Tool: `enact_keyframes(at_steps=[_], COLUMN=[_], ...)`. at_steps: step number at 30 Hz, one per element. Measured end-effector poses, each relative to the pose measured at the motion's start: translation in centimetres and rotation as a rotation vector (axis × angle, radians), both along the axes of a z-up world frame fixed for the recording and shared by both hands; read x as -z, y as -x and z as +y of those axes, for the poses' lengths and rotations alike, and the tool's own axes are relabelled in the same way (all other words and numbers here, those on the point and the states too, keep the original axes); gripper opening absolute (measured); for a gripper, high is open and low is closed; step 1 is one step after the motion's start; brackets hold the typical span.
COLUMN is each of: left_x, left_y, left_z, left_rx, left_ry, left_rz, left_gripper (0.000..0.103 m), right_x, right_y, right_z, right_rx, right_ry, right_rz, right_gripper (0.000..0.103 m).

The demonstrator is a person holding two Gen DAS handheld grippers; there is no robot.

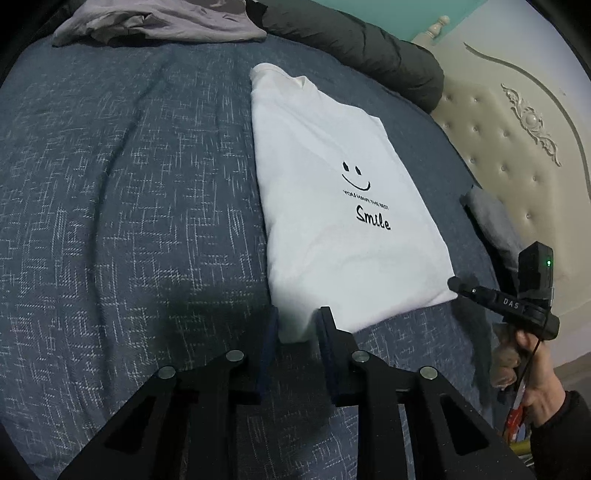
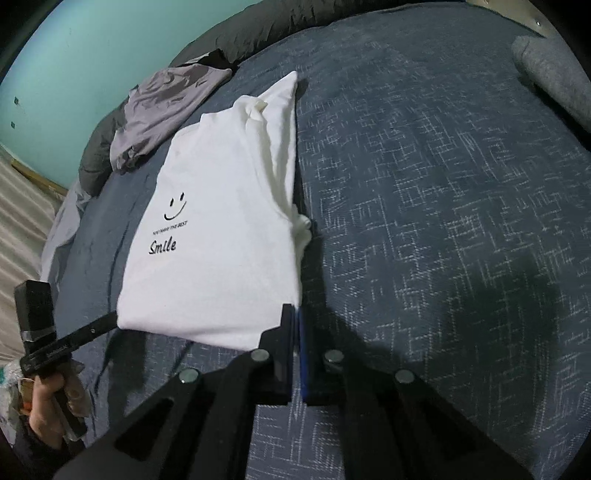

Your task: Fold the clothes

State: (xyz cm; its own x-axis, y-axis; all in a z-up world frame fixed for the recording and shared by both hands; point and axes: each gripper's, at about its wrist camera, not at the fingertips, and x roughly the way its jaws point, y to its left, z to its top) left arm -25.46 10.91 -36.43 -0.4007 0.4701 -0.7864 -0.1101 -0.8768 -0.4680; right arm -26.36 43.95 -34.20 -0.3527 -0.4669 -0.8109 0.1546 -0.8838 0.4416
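A white T-shirt (image 1: 332, 221) with a smiley face and the word "Smile" lies folded into a long panel on the blue bed cover (image 1: 129, 184). My left gripper (image 1: 297, 319) is shut on a bunched near corner of it, and white cloth fills the narrow gap between the pads. In the right wrist view the same T-shirt (image 2: 221, 240) runs away from my right gripper (image 2: 295, 314), whose pads meet on its other near corner. Each gripper shows in the other's view: the right gripper (image 1: 452, 284) tip at the hem, the left gripper (image 2: 110, 317) likewise.
A crumpled grey garment (image 1: 166, 22) lies at the far end of the bed by a dark rolled duvet (image 1: 369, 51). A cream tufted headboard (image 1: 498, 129) and a grey pillow (image 2: 554, 74) border one side. A person's hand (image 1: 535, 380) holds each handle.
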Motion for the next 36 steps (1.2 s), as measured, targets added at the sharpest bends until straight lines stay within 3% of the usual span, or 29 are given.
enact_keyframes(at_steps=[8,10,12,14,15,16,19,25,29,30,31,32,36], left_x=[-0.6,-0.4,0.0,0.5,0.8,0.9,1.4,2.9,3.1,3.1,3.0,2.9,2.2], left_y=[0.6,1.2,1.7,2.1,2.2,2.3,2.6,3.0,2.9,2.8,2.7,2.6,2.0], left_z=[-0.8,-0.8,-0.8,-0.6,-0.4,-0.2,0.2,0.4,0.7,0.6,0.6,0.7,1.2], left_rx=[-0.042,-0.057,-0.062,-0.062,-0.063,-0.066,-0.072,-0.091,-0.085,-0.088,-0.089,-0.09,-0.093], left_ry=[-0.018,-0.033,-0.062,-0.081,-0.084,-0.091,-0.121,-0.187,-0.194,-0.198,-0.198,-0.192,-0.168], left_rz=[-0.002,-0.011,-0.032,-0.051,-0.056,-0.06,-0.071,-0.099,-0.086,-0.085,-0.081,-0.074,-0.046], left_gripper=[0.025,0.029,0.041,0.045,0.045,0.045,0.048,0.052,0.052,0.052,0.052,0.052,0.05], right_x=[-0.3,-0.8,-1.2,-1.4,-1.6,-1.5,-1.2,1.3,1.4,1.4,1.5,1.5,1.3], right_y=[-0.4,-0.3,0.0,0.5,0.8,1.1,2.1,2.2,1.8,1.8,1.6,1.5,1.6], right_z=[0.3,0.7,1.1,1.3,1.3,1.1,0.7,-1.7,-1.7,-1.8,-2.2,-2.6,-2.9], right_rx=[0.016,0.039,0.055,0.061,0.062,0.061,0.058,0.008,0.023,0.015,-0.01,-0.026,-0.028], right_ry=[0.023,0.016,0.014,0.012,0.009,0.023,0.069,0.007,0.039,0.049,0.047,0.03,0.031], right_rz=[0.011,0.025,0.031,0.037,0.044,0.04,0.024,-0.037,-0.027,-0.028,-0.033,-0.032,-0.027], right_gripper=[0.002,0.003,0.004,0.022,0.041,0.05,0.053,0.054,0.054,0.051,0.039,0.034,0.031])
